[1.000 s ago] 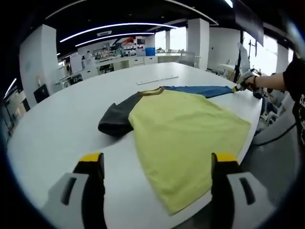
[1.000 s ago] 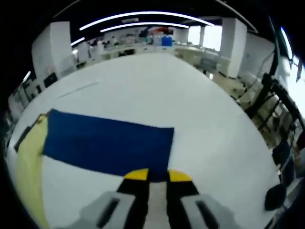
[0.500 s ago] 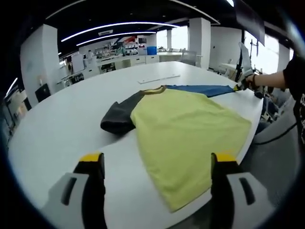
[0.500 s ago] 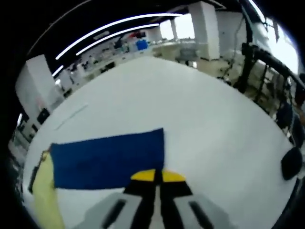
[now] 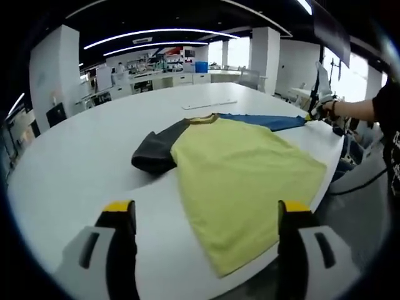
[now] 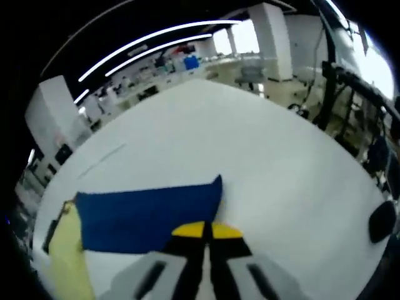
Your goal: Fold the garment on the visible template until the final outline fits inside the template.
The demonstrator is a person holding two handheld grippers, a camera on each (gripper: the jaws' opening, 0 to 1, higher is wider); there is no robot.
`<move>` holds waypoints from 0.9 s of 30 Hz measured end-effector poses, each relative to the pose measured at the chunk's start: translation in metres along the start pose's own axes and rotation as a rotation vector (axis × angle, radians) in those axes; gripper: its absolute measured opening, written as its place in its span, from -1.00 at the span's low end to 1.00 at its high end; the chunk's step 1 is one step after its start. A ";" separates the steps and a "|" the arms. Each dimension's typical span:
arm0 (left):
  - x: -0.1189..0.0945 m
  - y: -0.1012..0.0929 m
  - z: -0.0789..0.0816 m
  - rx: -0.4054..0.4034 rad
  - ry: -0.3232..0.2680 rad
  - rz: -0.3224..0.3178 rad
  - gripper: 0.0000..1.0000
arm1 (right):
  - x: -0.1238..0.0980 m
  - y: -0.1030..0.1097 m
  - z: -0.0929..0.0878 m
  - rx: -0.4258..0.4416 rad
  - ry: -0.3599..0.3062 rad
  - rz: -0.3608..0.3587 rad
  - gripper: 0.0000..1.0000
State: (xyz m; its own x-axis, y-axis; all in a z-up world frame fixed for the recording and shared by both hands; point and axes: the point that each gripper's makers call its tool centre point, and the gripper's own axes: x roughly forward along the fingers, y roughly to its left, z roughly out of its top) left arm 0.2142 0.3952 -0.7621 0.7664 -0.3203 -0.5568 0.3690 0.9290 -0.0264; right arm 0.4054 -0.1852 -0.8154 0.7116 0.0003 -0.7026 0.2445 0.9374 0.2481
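Observation:
A T-shirt with a yellow body (image 5: 244,175), a dark grey sleeve (image 5: 156,150) and a blue sleeve (image 5: 265,120) lies flat on the white table (image 5: 75,169). My left gripper (image 5: 206,215) hovers open above the table's near edge, just short of the shirt's hem. My right gripper (image 6: 204,230) is shut on the cuff end of the blue sleeve (image 6: 144,209), whose far corner lifts slightly. In the left gripper view the right gripper (image 5: 312,114) is at the sleeve's far end, held by a person's hand. I make out no template outline.
A thin pale strip (image 5: 209,104) lies on the table beyond the collar. Office desks, shelves and pillars stand in the background. The table edge (image 5: 325,181) runs close past the shirt's right side. A dark round object (image 6: 381,220) sits at the right of the right gripper view.
My right gripper has closed fully on the blue sleeve's end and raised it a little, so the cuff corner now peaks up. The left gripper stays open and nearly still.

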 end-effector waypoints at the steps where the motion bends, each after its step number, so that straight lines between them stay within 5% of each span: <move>1: 0.000 0.000 0.000 -0.003 0.000 -0.001 0.86 | -0.001 0.003 0.001 -0.004 -0.003 0.008 -1.00; 27: -0.003 -0.001 -0.007 -0.034 -0.004 -0.033 0.87 | -0.004 0.110 0.030 -0.179 0.003 0.232 -1.00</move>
State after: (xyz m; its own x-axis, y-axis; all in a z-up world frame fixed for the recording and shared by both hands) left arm 0.2078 0.3964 -0.7658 0.7566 -0.3512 -0.5516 0.3759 0.9238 -0.0726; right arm 0.4490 -0.0925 -0.7651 0.7332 0.2229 -0.6424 -0.0450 0.9586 0.2812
